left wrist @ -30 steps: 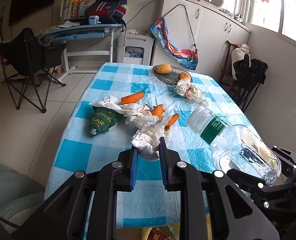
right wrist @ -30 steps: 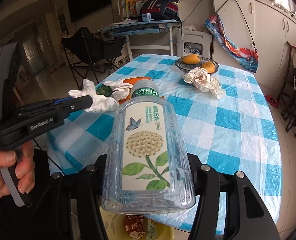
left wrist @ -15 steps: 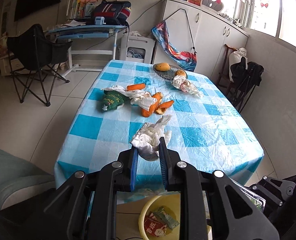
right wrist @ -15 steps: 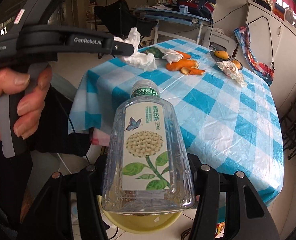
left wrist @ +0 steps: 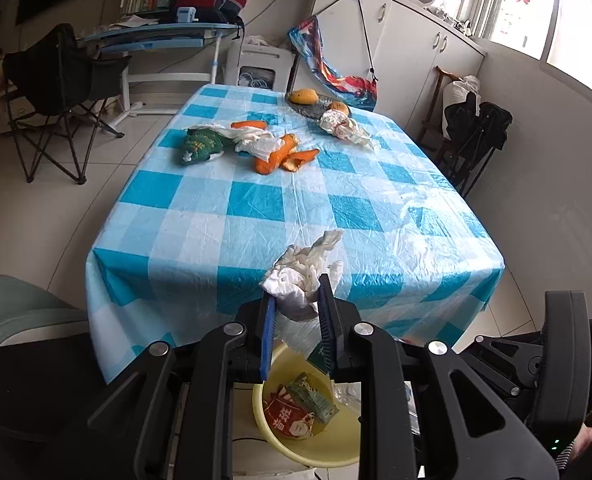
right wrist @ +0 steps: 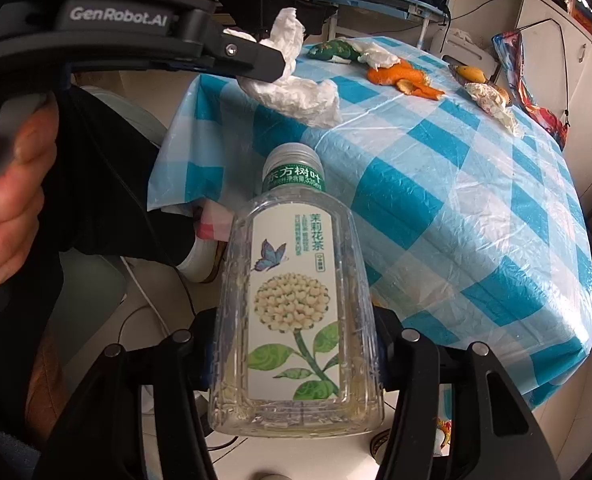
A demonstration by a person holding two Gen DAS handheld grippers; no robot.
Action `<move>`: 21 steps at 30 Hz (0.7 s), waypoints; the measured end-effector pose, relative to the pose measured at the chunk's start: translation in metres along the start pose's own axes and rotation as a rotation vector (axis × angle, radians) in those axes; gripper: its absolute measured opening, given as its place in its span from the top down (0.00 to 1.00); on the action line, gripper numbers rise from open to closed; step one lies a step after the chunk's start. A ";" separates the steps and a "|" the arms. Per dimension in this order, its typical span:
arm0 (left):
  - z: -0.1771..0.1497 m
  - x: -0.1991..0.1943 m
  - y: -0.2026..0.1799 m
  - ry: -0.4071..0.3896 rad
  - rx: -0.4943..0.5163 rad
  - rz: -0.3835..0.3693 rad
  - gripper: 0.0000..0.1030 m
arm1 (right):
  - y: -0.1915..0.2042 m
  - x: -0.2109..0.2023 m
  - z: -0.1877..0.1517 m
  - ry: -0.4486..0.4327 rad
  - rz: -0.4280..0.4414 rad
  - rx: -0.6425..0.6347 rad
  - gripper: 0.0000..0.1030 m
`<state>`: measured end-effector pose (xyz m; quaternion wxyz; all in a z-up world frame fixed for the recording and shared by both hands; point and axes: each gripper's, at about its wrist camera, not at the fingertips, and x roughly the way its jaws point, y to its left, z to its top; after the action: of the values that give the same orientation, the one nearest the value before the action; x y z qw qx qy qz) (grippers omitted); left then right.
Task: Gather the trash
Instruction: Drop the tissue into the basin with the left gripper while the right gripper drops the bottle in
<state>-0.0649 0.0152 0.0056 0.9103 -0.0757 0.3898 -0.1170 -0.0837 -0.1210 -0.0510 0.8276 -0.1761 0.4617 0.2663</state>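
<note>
My left gripper (left wrist: 296,292) is shut on a crumpled white tissue (left wrist: 302,272), held just off the near edge of the blue checked table (left wrist: 256,208). Straight below it stands a yellow basin (left wrist: 336,452) with food wrappers (left wrist: 292,416) inside. The right gripper (right wrist: 296,320) is shut on a clear plastic tea bottle (right wrist: 296,292) with a green cap band, pointing steeply down beside the table's edge. From the right wrist view the left gripper (right wrist: 256,64) and its tissue (right wrist: 300,96) hang at upper left, with a person's hand (right wrist: 8,184) on the handle.
On the far half of the table lie orange peels (left wrist: 284,156), a green pouch (left wrist: 200,146), more white tissues (left wrist: 256,140), a crumpled paper (left wrist: 344,128) and a plate with mangoes (left wrist: 316,100). A folding chair (left wrist: 56,92) stands at left, cabinets at right.
Both grippers have pulled back from above the table to past its near edge and tipped downward. The yellow basin has come into view under the left gripper. Both grips hold.
</note>
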 end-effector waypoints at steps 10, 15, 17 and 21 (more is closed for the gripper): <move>-0.019 0.012 -0.015 0.087 0.049 -0.005 0.82 | -0.012 0.007 -0.001 0.013 -0.030 0.042 0.36; -0.027 0.021 -0.017 0.140 0.067 0.012 0.82 | -0.028 -0.015 0.006 -0.077 -0.097 0.092 0.35; -0.030 0.025 -0.020 0.161 0.080 0.016 0.82 | -0.035 -0.028 0.008 -0.137 -0.149 0.108 0.32; -0.040 0.036 -0.032 0.226 0.142 -0.005 0.81 | -0.053 -0.051 0.011 -0.242 -0.221 0.176 0.25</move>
<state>-0.0749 -0.0269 -0.0394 0.8635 0.0017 0.4803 -0.1542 -0.0658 -0.1717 0.0005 0.9136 -0.1194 0.3580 0.1514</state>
